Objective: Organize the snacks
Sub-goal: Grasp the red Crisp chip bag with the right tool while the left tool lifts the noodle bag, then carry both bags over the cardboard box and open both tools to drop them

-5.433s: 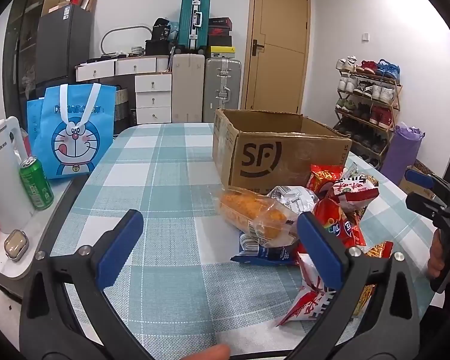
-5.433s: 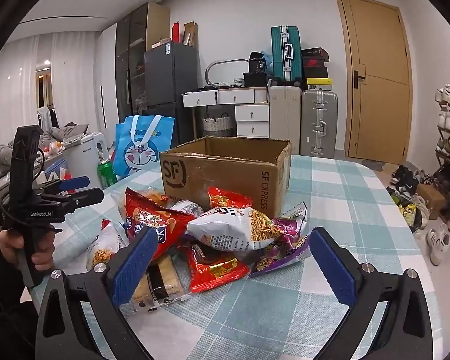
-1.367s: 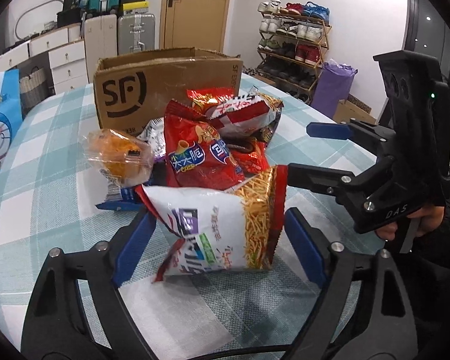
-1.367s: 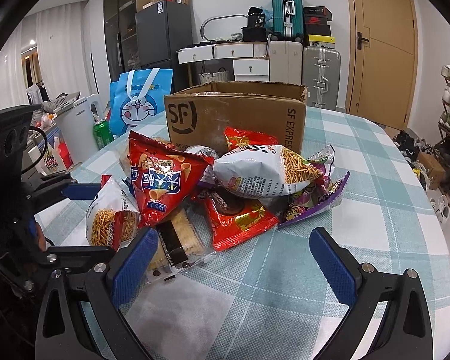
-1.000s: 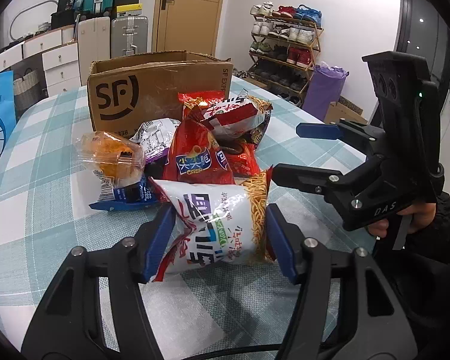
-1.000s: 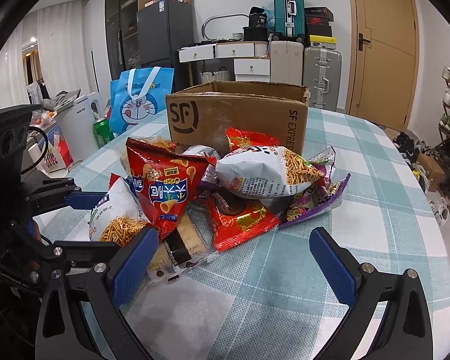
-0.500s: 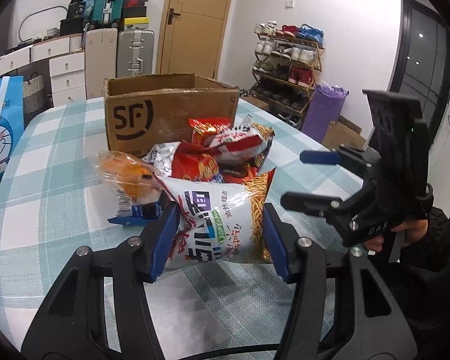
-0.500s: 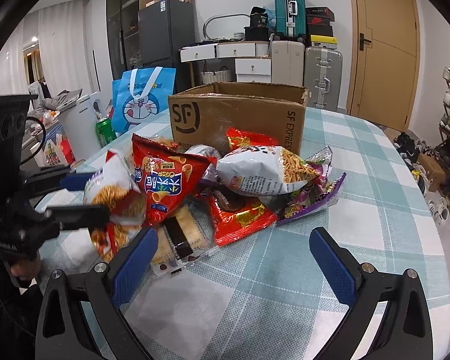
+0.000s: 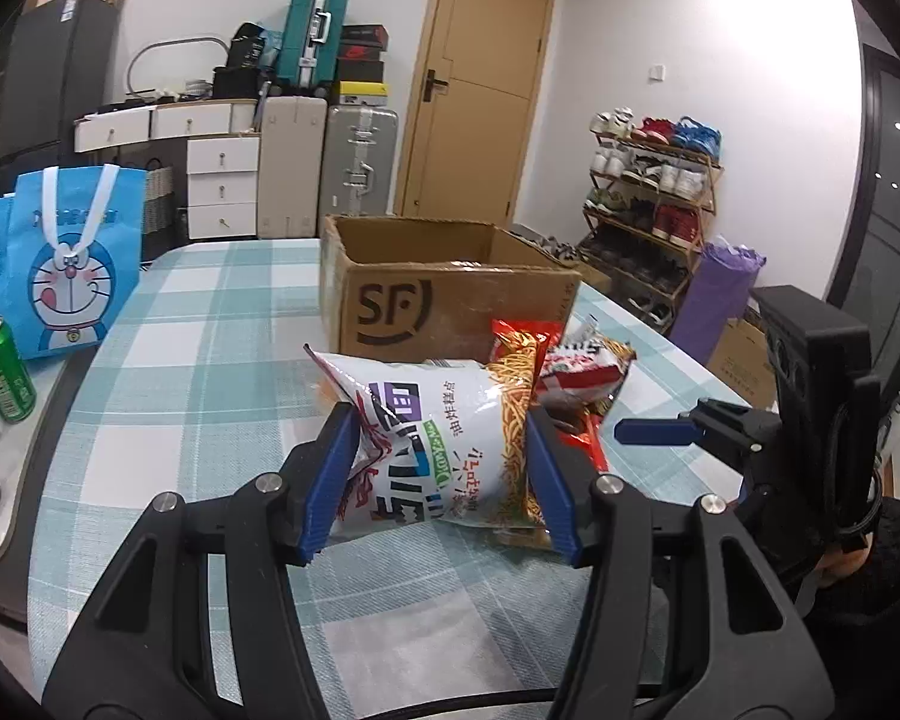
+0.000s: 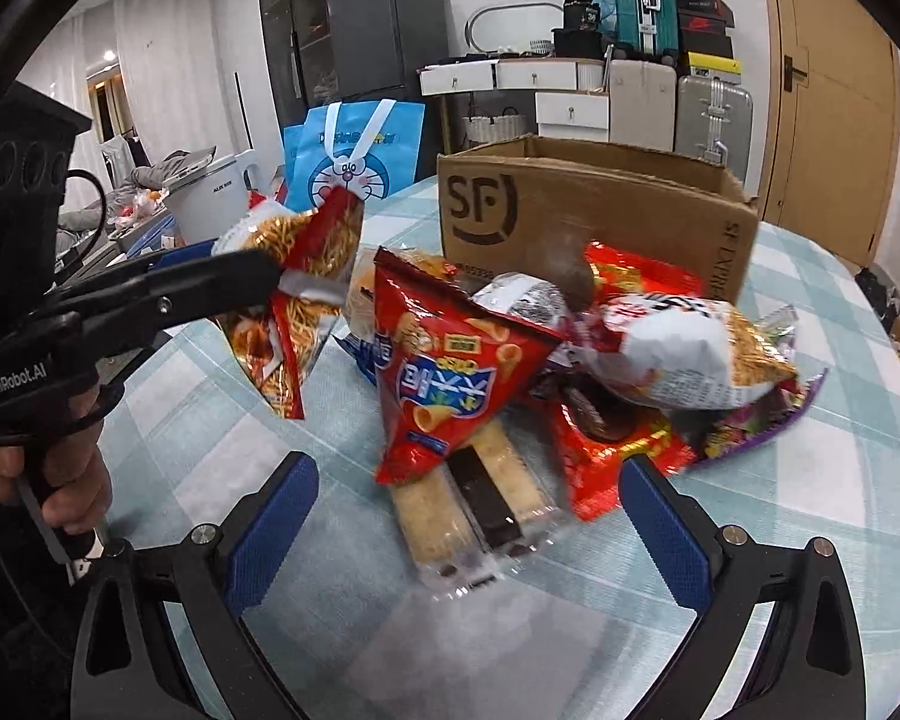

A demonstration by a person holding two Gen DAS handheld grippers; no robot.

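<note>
left gripper (image 9: 441,480) now clamped on noodle snack bag (image 9: 444,438), lifted off table (image 9: 180,360); right gripper (image 10: 468,531) still wide open, empty, closer to pile.

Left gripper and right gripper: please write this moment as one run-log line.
left gripper: shut on noodle snack bag, lifted | right gripper: open, empty | box: open

Checked table (image 9: 198,360) bearing cardboard box (image 9: 450,312), snack packets (image 10: 660,360)

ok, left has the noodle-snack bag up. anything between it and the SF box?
Nothing visible blocks it. The noodle-snack bag is clamped in the left gripper, off the table. The cardboard box stands straight ahead, top open. The other snack bags lie low against the box front, below the bag's path over the rim.
</note>
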